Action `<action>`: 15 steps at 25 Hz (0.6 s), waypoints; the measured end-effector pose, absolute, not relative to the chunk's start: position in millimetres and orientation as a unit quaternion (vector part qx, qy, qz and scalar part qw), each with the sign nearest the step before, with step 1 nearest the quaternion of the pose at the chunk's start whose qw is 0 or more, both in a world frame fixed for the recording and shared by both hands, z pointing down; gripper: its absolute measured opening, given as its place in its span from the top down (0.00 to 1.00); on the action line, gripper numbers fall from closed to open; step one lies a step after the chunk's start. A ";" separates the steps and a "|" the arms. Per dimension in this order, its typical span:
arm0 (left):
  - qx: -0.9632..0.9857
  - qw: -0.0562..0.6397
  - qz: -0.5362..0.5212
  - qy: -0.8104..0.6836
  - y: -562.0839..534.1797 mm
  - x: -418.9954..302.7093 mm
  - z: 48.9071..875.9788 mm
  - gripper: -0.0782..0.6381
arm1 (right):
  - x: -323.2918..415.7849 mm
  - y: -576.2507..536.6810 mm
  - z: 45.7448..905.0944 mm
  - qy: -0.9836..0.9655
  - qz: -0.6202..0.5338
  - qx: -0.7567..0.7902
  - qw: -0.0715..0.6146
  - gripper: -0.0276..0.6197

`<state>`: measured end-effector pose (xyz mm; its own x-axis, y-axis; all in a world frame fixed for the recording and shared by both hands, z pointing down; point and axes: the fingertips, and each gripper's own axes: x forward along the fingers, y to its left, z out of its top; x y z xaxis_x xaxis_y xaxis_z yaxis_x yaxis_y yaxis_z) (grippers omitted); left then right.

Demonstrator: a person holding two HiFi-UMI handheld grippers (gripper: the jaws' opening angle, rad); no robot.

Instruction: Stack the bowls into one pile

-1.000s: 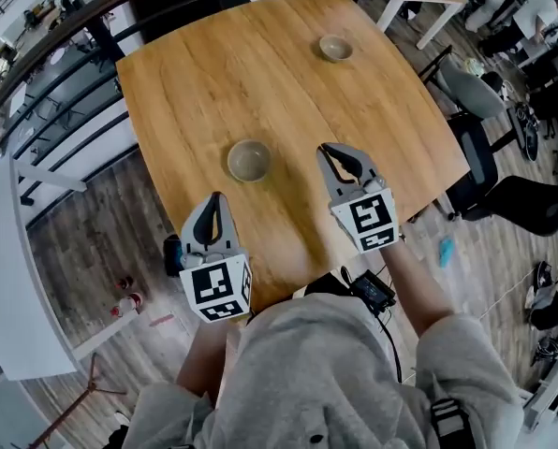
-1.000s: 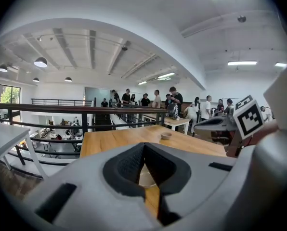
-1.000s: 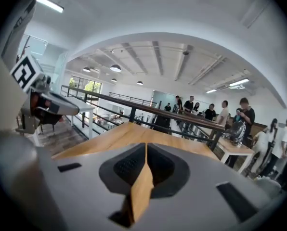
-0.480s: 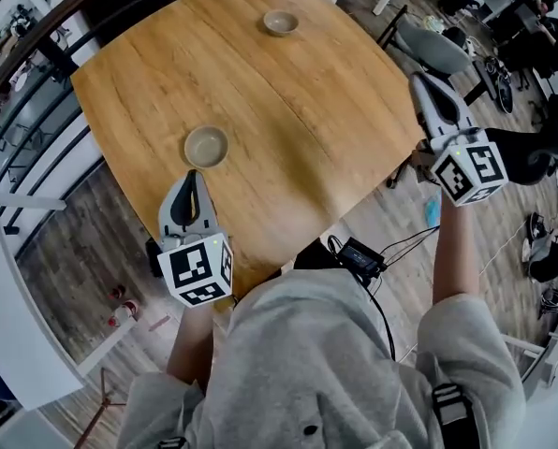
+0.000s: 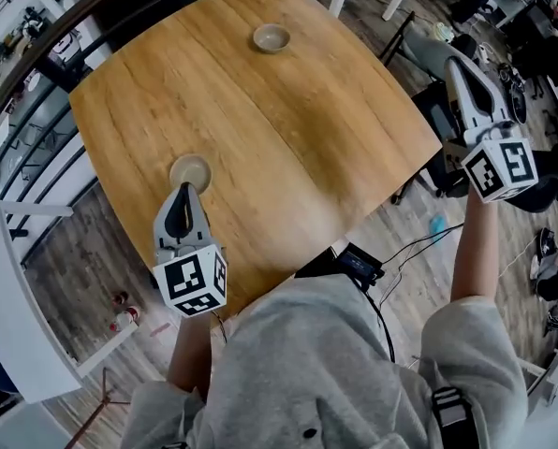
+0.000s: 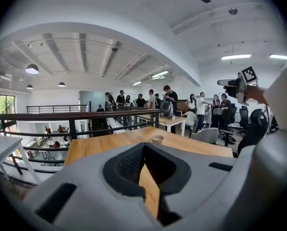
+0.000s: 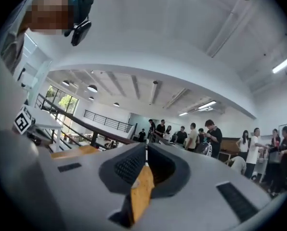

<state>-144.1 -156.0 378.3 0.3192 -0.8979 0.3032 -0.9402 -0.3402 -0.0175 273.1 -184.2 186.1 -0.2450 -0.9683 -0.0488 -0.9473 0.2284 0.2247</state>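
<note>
Left tongs (image 5: 183,191) are over the counter's (image 5: 288,148) near-left edge, tips pointing in toward the near bowl (image 5: 189,169). In the head view the tips sit right at that bowl's near rim; touching or above it, cannot tell. In the left gripper view the jaws are together with tips meeting and nothing between them. Only counter wood shows through the gap lower down. The tongs are held about level, looking across the counter.

Near bowl is upright, empty and beige. It sits close to the near-left edge, about midway along it.

Far bowl (image 5: 271,37) is upright, the same colour, close to the counter's far corner and well apart from the near bowl. It also shows small in the left gripper view, straight past the tips. The bowls are not stacked.

Right tongs (image 5: 456,49) are off the counter, out past its right corner, raised over the floor (image 5: 419,215). In the right gripper view the jaws are together, tips meeting, nothing held. A strip of counter wood shows in the gap behind the tips. That view looks out over the room toward standing people (image 7: 207,137).
</note>
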 end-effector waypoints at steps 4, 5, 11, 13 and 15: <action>0.793 0.079 0.138 -0.588 -181.8 -106.7 370.1 0.87 | 270.6 -233.8 222.5 -0.817 -0.106 0.559 0.093 0.90; 0.789 0.080 0.140 -0.593 -188.4 -98.2 367.3 0.87 | 268.5 -246.8 231.1 -0.826 -0.109 0.543 0.105 0.90; 0.769 0.083 0.159 -0.614 -213.0 -67.2 370.0 0.87 | 235.4 -313.3 292.3 -0.866 -0.121 0.457 0.162 0.90; 0.764 0.086 0.161 -0.619 -220.8 -58.3 371.5 0.87 | 224.7 -331.9 310.5 -0.877 -0.117 0.432 0.176 0.90; 0.757 0.087 0.164 -0.626 -226.4 -52.0 372.7 0.87 | 215.0 -350.7 329.0 -0.882 -0.118 0.412 0.194 0.89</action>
